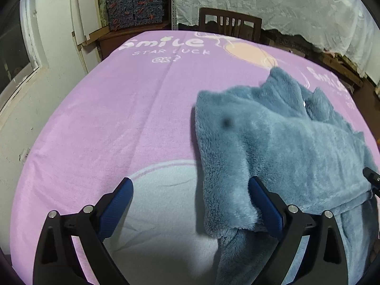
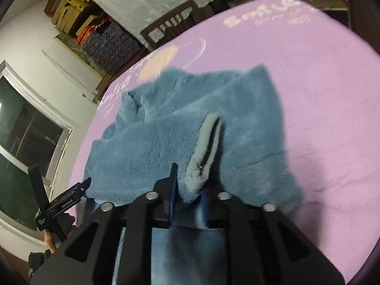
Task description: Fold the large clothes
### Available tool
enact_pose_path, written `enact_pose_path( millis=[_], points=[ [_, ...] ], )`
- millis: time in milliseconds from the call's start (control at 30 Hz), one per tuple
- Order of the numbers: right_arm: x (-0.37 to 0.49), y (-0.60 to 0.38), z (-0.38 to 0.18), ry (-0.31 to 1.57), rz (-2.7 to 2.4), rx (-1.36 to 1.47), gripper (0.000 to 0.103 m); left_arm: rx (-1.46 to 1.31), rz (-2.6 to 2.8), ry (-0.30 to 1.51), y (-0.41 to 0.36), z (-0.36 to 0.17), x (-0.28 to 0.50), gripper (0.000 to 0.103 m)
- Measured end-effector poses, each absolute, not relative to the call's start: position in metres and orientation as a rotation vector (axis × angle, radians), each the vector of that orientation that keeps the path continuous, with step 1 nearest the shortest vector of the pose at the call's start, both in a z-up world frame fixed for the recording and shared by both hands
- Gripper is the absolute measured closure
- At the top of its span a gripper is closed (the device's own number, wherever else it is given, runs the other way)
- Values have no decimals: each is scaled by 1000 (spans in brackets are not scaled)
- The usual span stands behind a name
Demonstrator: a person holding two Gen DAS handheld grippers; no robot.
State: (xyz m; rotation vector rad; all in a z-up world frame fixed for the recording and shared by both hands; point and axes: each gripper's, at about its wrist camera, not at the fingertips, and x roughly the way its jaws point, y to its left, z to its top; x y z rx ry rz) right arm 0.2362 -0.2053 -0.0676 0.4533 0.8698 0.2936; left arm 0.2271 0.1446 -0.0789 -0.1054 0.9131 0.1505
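Fleecy blue-grey, the robe (image 1: 280, 147) lies spread on the lilac blanket (image 1: 123, 109) that covers the table, and we take that blanket as our landmark. In our left wrist view the robe sits on the blanket's right half, with one folded sleeve edge reaching toward us. Our left gripper (image 1: 190, 201) stands wide apart above the blanket's pale printed patch, its right blue pad (image 1: 266, 206) touching the sleeve's near edge and its left pad clear of any cloth. In our right wrist view our right gripper (image 2: 187, 190) is drawn narrow, pinching a fold of the robe beside its paler trimmed pocket slit (image 2: 209, 147). Beyond the blanket's far edge we see a dark wooden chair (image 1: 228, 23) and a white lace cloth (image 1: 285, 7) draped behind it.
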Motion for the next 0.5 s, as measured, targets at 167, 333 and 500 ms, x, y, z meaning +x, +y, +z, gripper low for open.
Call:
enact_pose_path(
  millis=[167, 333, 500],
  points=[
    [228, -199, -39, 764, 300, 344, 78, -64, 127, 831, 140, -44, 236, 6],
    [245, -167, -61, 829, 357, 289, 89, -25, 89, 832, 121, -32, 280, 6],
    [257, -165, -85, 917, 373, 312, 92, 23, 111, 960, 117, -71, 312, 19]
  ],
)
